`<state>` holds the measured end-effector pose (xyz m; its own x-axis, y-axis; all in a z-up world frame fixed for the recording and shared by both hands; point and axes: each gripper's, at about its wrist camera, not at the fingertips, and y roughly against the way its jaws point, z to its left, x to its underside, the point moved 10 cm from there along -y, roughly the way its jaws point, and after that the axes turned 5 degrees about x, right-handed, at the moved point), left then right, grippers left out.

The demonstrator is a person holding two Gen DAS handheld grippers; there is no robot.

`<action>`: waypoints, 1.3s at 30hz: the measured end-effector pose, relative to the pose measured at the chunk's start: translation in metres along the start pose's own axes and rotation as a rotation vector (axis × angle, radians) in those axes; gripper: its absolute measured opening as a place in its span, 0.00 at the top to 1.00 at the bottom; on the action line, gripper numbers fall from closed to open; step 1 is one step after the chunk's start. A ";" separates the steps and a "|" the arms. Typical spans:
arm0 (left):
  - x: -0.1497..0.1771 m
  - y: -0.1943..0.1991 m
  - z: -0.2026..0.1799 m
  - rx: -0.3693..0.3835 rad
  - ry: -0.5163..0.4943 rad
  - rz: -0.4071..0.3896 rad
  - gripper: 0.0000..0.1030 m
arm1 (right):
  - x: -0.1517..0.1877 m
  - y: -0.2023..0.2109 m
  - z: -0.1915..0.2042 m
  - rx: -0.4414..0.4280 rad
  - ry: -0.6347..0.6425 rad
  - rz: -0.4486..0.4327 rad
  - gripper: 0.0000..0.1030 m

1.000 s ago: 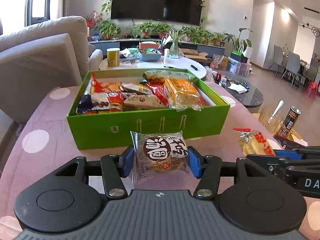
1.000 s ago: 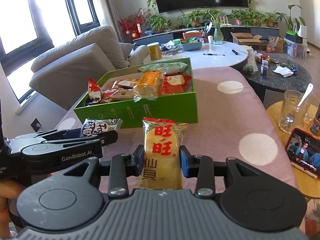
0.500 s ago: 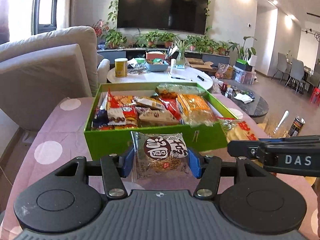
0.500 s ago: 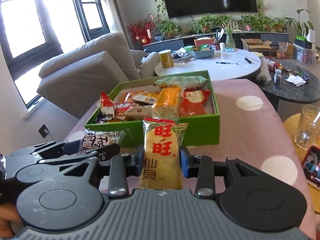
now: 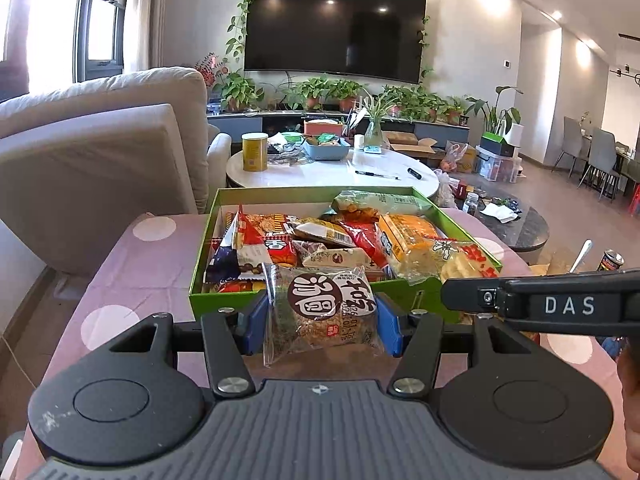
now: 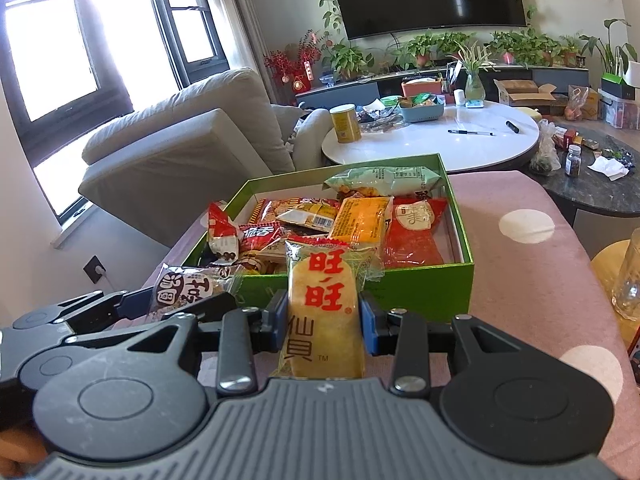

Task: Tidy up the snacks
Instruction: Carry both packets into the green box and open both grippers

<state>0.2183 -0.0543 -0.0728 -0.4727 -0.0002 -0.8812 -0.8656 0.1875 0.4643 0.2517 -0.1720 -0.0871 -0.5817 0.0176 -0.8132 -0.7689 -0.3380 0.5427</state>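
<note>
My left gripper (image 5: 322, 322) is shut on a clear cracker packet with a brown round label (image 5: 326, 310), held upright just before the near wall of the green box (image 5: 224, 302). In the right wrist view my right gripper (image 6: 323, 322) is shut on a yellow rice cracker packet with red characters (image 6: 323, 300), also held in front of the green box (image 6: 424, 292). The box is full of several snack packets. The left gripper and its packet (image 6: 186, 288) show at the left of the right wrist view; the right gripper's arm (image 5: 560, 304) crosses the right side of the left wrist view.
The box sits on a pink cloth with white dots (image 6: 528, 264). A drinking glass (image 6: 630, 280) stands at the right. Beyond are a grey sofa (image 5: 100, 168), a white round table (image 5: 340, 172) with a yellow can (image 5: 254, 152), and a dark low table (image 5: 520, 220).
Both grippers have risen and come closer to the box with their packets, so more of the box's inside shows. The right gripper's arm has slid further into the left wrist view.
</note>
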 end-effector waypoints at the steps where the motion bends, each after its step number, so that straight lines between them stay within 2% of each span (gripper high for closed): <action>1: 0.000 -0.001 0.000 -0.003 -0.001 -0.001 0.50 | -0.001 -0.001 0.000 0.001 -0.002 0.000 0.19; 11: -0.027 -0.019 0.009 -0.008 -0.012 -0.024 0.50 | -0.028 -0.012 0.001 -0.007 -0.002 -0.037 0.19; 22: -0.060 -0.047 0.030 -0.067 -0.042 -0.042 0.50 | -0.064 -0.030 -0.002 0.003 -0.024 -0.076 0.19; 28: -0.064 -0.063 0.036 -0.074 -0.045 -0.022 0.50 | -0.075 -0.042 0.001 -0.003 -0.025 -0.078 0.19; 39: -0.066 -0.092 0.046 -0.080 -0.043 0.017 0.49 | -0.082 -0.073 0.014 -0.023 -0.017 -0.032 0.19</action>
<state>0.3372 -0.0263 -0.0615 -0.4813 0.0448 -0.8754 -0.8688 0.1079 0.4832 0.3521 -0.1357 -0.0568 -0.5612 0.0448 -0.8265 -0.7813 -0.3585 0.5110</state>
